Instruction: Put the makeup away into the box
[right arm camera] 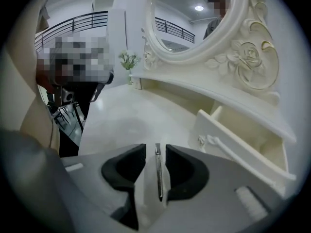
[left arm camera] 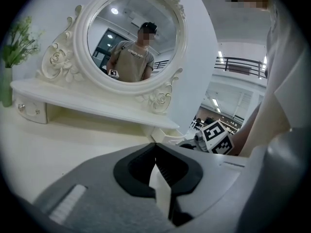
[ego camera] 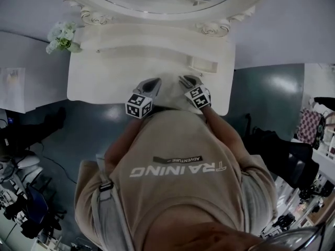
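Closest, the jaws of my right gripper [right arm camera: 155, 149] stand apart with 1 slim dark stick [right arm camera: 158, 174] in the gap, lower centre. Right of them an open drawer [right arm camera: 228, 142] juts from the shelf [right arm camera: 233, 107] under the mirror [right arm camera: 189, 13]. My left gripper [left arm camera: 155, 145] is closed on nothing; flowers [left arm camera: 17, 40] stand upper left.

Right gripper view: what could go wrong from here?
1. A thin stick sits between the right tongs' open jaws, not clamped; lifting now could leave it behind or drop it.
2. The open drawer juts out close on the right; a sideways swing could knock it.
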Demonstrator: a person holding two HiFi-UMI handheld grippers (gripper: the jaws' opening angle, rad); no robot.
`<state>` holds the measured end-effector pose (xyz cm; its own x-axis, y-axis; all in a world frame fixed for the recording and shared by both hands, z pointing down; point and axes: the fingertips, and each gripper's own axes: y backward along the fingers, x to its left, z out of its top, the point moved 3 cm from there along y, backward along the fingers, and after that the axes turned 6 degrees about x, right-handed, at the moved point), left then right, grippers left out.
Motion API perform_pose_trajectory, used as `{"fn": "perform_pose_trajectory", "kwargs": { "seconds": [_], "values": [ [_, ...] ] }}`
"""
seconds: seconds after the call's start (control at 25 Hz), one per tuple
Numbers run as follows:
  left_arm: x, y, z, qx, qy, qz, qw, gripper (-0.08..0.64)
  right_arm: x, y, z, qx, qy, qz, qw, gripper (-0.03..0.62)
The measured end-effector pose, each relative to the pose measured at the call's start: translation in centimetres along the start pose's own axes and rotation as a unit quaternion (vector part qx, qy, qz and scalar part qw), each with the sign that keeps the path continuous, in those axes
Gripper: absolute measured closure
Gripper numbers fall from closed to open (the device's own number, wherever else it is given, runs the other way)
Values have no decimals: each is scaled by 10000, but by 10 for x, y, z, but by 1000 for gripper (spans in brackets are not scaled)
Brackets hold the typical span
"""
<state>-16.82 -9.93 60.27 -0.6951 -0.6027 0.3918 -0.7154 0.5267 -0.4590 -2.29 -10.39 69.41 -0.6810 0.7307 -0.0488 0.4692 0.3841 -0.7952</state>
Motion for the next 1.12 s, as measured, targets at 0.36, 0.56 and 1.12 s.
{"fn": "perform_pose_trajectory", "kwargs": {
  "seconds": [0.36, 0.56, 1.12],
  "values": [
    [12, -1, -11, 139, 64, -2, 9999, 554, -3, -15, 6, 225, 271, 51, 9994, 499],
    [18, 1, -15, 176, 135, 32, 9997, 554, -3, -17, 7, 244, 349, 42, 9991, 554],
    [-2, -25, 7, 134, -65, -268, 9995, 554, 5, 35, 17, -296, 887, 386, 9949, 555]
  ]
}}
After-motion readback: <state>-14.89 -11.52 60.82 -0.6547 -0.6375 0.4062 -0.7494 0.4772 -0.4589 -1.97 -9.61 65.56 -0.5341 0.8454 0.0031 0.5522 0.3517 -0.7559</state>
